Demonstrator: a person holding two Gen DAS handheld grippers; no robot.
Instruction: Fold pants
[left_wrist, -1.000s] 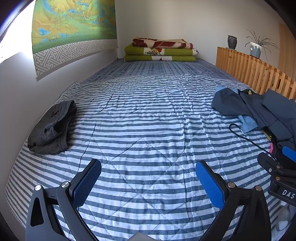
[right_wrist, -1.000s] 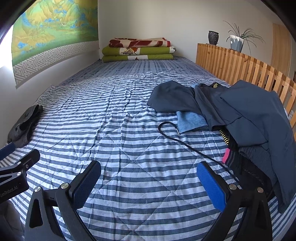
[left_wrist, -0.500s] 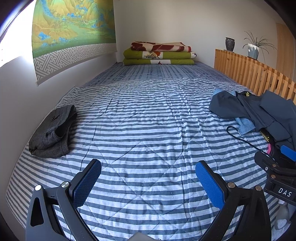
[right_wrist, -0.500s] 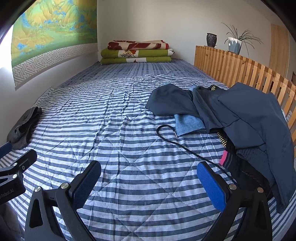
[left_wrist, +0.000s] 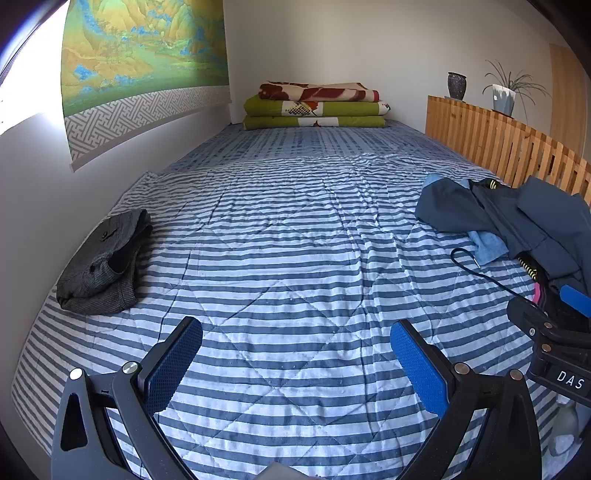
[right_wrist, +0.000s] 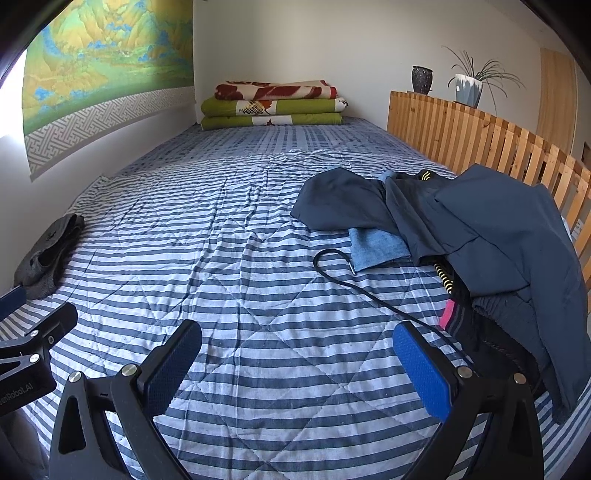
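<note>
Both the left gripper (left_wrist: 295, 363) and right gripper (right_wrist: 297, 363) hover wide, empty, above the striped bed (left_wrist: 295, 236).

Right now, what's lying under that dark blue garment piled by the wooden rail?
Under the dark blue garment, a light blue cloth, a yellow-striped black piece, something pink and dark fabric poke out. How far they extend underneath is covered.
</note>
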